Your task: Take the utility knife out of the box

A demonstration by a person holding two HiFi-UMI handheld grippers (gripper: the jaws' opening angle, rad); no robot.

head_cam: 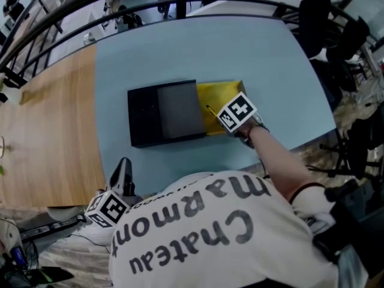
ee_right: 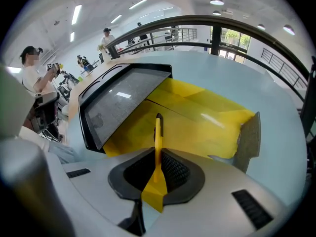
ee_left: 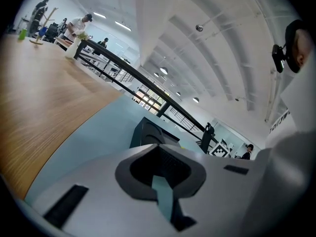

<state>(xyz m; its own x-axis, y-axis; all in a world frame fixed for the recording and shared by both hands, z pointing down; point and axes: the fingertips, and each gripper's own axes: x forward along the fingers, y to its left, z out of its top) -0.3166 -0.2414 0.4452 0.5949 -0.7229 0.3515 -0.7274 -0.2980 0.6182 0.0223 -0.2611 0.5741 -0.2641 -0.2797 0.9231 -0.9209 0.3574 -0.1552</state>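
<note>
Pale blue table [head_cam: 240, 47] fills the head view, with the black box [head_cam: 162, 113] at centre and its yellow tray [head_cam: 221, 93] slid out to the right. My right gripper [ee_right: 158, 174] has its jaws pinched on the utility knife [ee_right: 158, 132], a thin yellow handle standing over the tray at mid-frame. I judge it light, stiff and slick, best held across the flat handle, clear of the dark tip. My left gripper [ee_left: 160, 181] sits lower left, jaws seemingly a sliver apart, empty.
</note>
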